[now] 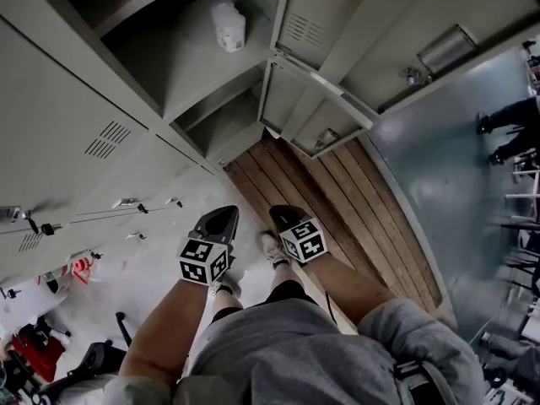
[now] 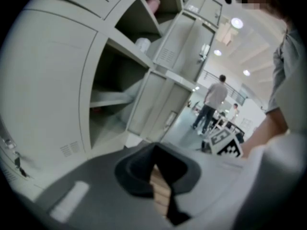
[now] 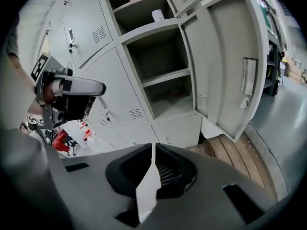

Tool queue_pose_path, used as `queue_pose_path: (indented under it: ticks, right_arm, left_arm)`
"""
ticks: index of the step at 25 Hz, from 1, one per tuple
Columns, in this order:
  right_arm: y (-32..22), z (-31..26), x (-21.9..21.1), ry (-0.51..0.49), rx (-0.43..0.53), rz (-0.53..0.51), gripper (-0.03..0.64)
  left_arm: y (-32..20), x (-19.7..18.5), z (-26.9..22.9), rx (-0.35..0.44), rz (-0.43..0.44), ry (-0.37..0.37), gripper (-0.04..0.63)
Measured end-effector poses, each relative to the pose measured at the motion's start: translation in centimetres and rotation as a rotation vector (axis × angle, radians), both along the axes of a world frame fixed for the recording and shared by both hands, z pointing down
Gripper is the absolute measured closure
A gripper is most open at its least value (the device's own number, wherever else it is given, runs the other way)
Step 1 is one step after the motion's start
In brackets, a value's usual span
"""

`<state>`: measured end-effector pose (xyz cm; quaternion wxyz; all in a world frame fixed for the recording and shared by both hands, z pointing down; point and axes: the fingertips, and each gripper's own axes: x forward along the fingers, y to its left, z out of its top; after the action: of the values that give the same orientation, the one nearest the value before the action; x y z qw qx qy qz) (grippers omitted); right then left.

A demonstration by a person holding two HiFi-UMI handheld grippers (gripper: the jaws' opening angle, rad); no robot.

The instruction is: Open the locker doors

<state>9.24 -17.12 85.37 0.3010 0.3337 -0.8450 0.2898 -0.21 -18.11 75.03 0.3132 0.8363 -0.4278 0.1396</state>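
The grey lockers fill the head view. Several doors stand open: an upper door, a lower door and a wide door with a handle plate. In the right gripper view that wide open door hangs to the right of bare shelves. The left column's doors are closed. My left gripper and right gripper hang side by side above my shoes, away from the lockers. The left gripper is shut and empty. The right gripper is shut too, holding nothing.
A white bottle stands on an upper shelf. A wooden platform runs along the locker base, with grey floor beyond. People stand at the far right. A red bag lies at the lower left.
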Motion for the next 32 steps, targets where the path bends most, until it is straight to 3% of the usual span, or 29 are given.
queue_pose_path:
  ticks: [11,16,19,25,32]
  right_arm:
    - [-2.0,-3.4,-0.5,-0.012,0.036,0.005,0.590]
    - [-1.4,-8.0,-3.7,-0.062,0.063,-0.049,0.590]
    - [-1.7,-13.1,-7.5,-0.141,0.106,-0.115,0.590]
    - [-4.2,-27.8,-17.1,-0.315,0.289,-0.285,0.591]
    - [-2.6,-42.8,-23.8,-0.415,0.430,-0.411,0.595]
  left_arm:
    - [0.7,-2.1,-2.2,0.044,-0.070,0.042,0.591]
    - [1.6,-4.5,-5.8,0.078,-0.118,0.067,0.591]
    - [1.7,-7.2,-10.0,0.132,-0.165,0.080,0.591]
    - [1.4,-15.8,-22.6,0.338,-0.307,0.042,0.592]
    - [5.8,-22.4,-36.2,0.524,-0.414,-0.016,0.591]
